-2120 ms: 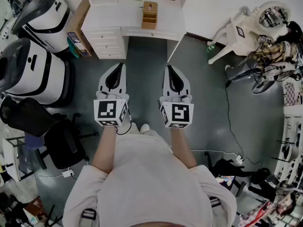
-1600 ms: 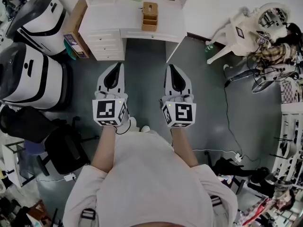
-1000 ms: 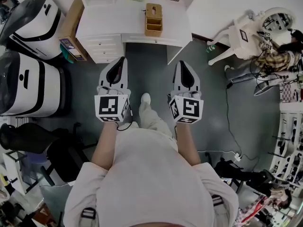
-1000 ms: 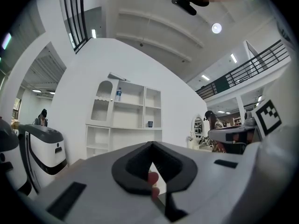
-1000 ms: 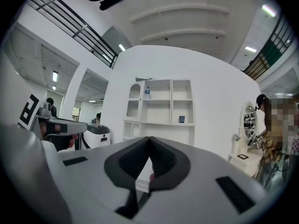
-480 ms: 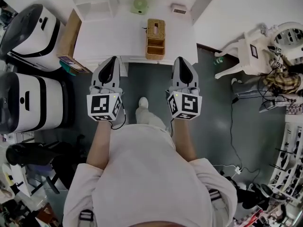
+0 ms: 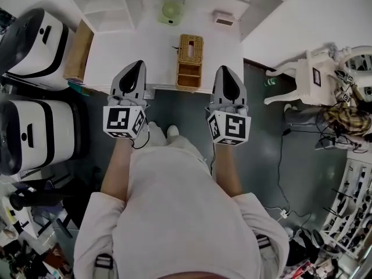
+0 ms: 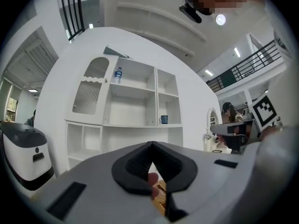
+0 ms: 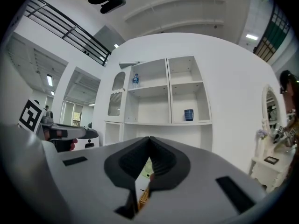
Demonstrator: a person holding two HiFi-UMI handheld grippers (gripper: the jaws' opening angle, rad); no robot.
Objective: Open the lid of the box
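A tan woven box (image 7: 190,61) stands on the white desk (image 7: 128,48), its lidded end with a slot farthest from me and open compartments at the near end. My left gripper (image 7: 139,65) hovers over the desk's front edge, left of the box, jaws shut and empty. To the right of the box, my right gripper (image 7: 224,69) is level with it, also shut and empty. Neither touches the box. In the left gripper view a sliver of the box (image 8: 160,193) shows below the closed tips (image 8: 151,144). The right gripper view shows the box (image 9: 143,193) under its tips (image 9: 149,138).
A pale green round object (image 7: 170,11) and a small white device (image 7: 224,20) sit at the desk's back. White shelves hold a blue cup (image 9: 188,114) and a bottle (image 9: 135,80). Two white-and-black machines (image 7: 26,135) stand left, a cardboard box (image 7: 75,51) beside the desk, a white chair (image 7: 305,74) right.
The person has walked up to the desk, so desk and box have come closer. Both grippers now reach the desk's front edge on either side of the box, still shut.
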